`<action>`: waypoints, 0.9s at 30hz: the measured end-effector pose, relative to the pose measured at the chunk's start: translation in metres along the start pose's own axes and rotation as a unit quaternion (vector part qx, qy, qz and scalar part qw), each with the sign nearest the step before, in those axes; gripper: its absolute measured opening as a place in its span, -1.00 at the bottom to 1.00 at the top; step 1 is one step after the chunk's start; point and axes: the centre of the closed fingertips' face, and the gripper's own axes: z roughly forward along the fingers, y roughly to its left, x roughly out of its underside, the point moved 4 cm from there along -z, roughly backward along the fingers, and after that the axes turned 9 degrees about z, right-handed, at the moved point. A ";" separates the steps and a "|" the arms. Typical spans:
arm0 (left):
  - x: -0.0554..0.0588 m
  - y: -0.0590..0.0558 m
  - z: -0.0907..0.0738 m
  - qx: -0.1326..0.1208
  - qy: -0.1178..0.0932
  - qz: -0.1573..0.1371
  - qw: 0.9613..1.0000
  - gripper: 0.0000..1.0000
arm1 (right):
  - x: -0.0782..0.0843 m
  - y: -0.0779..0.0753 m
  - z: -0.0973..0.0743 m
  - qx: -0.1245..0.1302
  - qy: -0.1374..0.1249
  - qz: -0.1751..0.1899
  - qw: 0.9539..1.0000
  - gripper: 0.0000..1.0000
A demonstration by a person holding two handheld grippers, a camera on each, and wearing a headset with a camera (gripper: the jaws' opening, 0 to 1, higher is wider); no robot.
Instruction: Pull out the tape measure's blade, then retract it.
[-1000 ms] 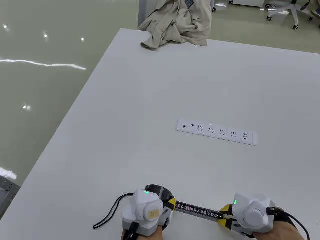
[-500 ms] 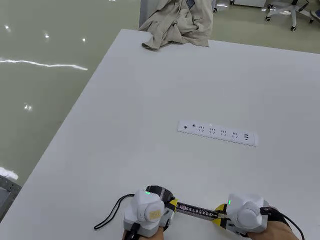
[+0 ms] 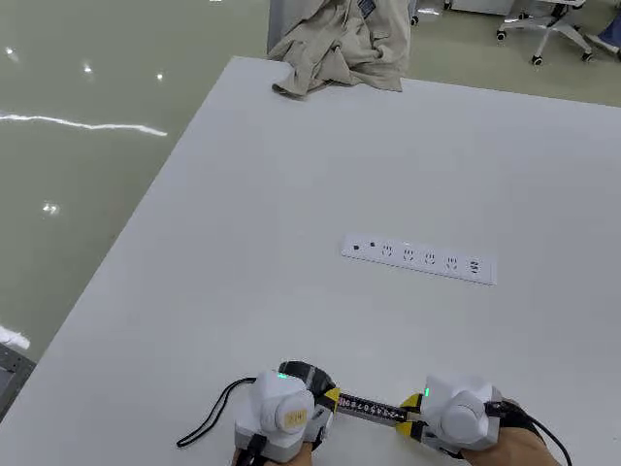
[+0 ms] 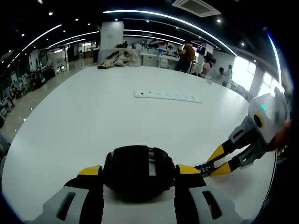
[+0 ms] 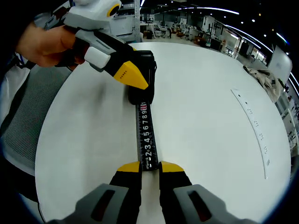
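Note:
The black tape measure case [image 4: 138, 170] lies on the white table with my left gripper [image 4: 138, 169] shut on its two sides. A short length of its numbered blade [image 5: 145, 135] runs flat over the table from the case [image 5: 142, 77] to my right gripper [image 5: 150, 166], which is shut on the blade's tip. In the head view the case [image 3: 309, 374] is at the table's near edge, with the left gripper [image 3: 325, 398] on it and the right gripper [image 3: 412, 417] close to its right. The blade [image 3: 371, 409] spans the small gap between them.
A white power strip [image 3: 417, 259] lies mid-table, beyond the grippers. A heap of beige cloth [image 3: 340, 49] sits at the far edge. The case's black wrist cord [image 3: 209, 417] trails left. The table's left edge [image 3: 146, 214] drops to the floor.
My right gripper has moved left toward the case with the blade tip in it, so the exposed blade is shorter. The left gripper and case have stayed put.

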 end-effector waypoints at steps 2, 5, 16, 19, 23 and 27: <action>0.000 0.000 0.000 0.000 0.000 0.000 1.000 0.16 | 0.000 0.000 0.002 0.000 -0.001 -0.001 1.000 -0.74; 0.001 0.000 0.001 0.000 0.001 0.000 1.000 0.16 | -0.004 0.001 0.003 -0.001 -0.002 -0.003 1.000 -0.74; 0.001 0.000 0.001 0.001 0.002 0.000 1.000 0.16 | -0.018 0.005 0.013 -0.004 -0.009 -0.011 1.000 -0.74; 0.001 0.000 0.001 0.001 0.003 0.001 1.000 0.16 | -0.021 0.007 0.016 -0.004 -0.012 -0.013 1.000 -0.74; 0.001 0.000 0.001 0.001 0.003 0.001 1.000 0.16 | -0.025 0.007 0.019 -0.005 -0.015 -0.015 1.000 -0.74; 0.000 0.000 0.001 0.001 0.004 0.001 1.000 0.16 | -0.029 0.008 0.022 -0.006 -0.018 -0.015 1.000 -0.73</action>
